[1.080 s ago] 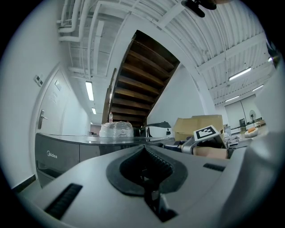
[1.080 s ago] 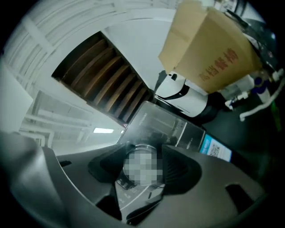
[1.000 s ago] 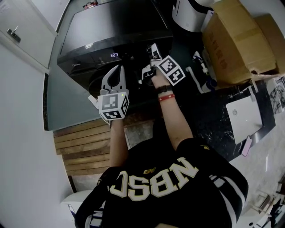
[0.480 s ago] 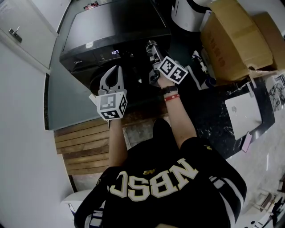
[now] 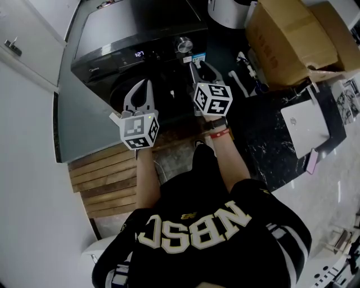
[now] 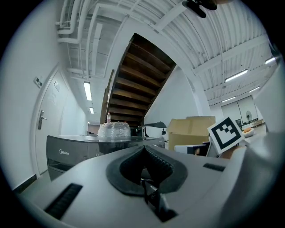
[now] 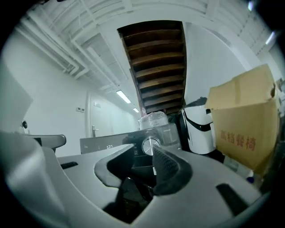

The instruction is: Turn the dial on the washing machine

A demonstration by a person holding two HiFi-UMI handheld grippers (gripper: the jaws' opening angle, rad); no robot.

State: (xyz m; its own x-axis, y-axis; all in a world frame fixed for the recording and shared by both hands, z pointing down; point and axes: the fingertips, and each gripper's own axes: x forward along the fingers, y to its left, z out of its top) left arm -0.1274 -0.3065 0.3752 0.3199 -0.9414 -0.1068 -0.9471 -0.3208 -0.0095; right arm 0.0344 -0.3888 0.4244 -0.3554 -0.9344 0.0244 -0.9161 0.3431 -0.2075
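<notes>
The black washing machine (image 5: 140, 28) stands in front of me, with a lit display (image 5: 140, 54) and a silver dial (image 5: 184, 44) on its front panel. My right gripper (image 5: 203, 68) hovers just short of the dial, apart from it. In the right gripper view the dial (image 7: 150, 145) shows beyond the right gripper (image 7: 143, 150). Its jaws have just been closing, a gap still shows, and nothing is between them. My left gripper (image 5: 142, 90) is held before the machine's door with its jaws together and empty. The left gripper (image 6: 143, 149) faces the machine (image 6: 67, 153).
A big cardboard box (image 5: 287, 39) and a white appliance (image 5: 225, 8) stand right of the machine. A white laptop (image 5: 304, 126) lies on a dark marbled counter (image 5: 264, 152). A wooden slatted platform (image 5: 107, 180) lies at the lower left beside a white cabinet (image 5: 22, 45).
My right gripper has come back off the dial toward me and rolled upright, so the dial now shows bare. My left gripper has shifted slightly.
</notes>
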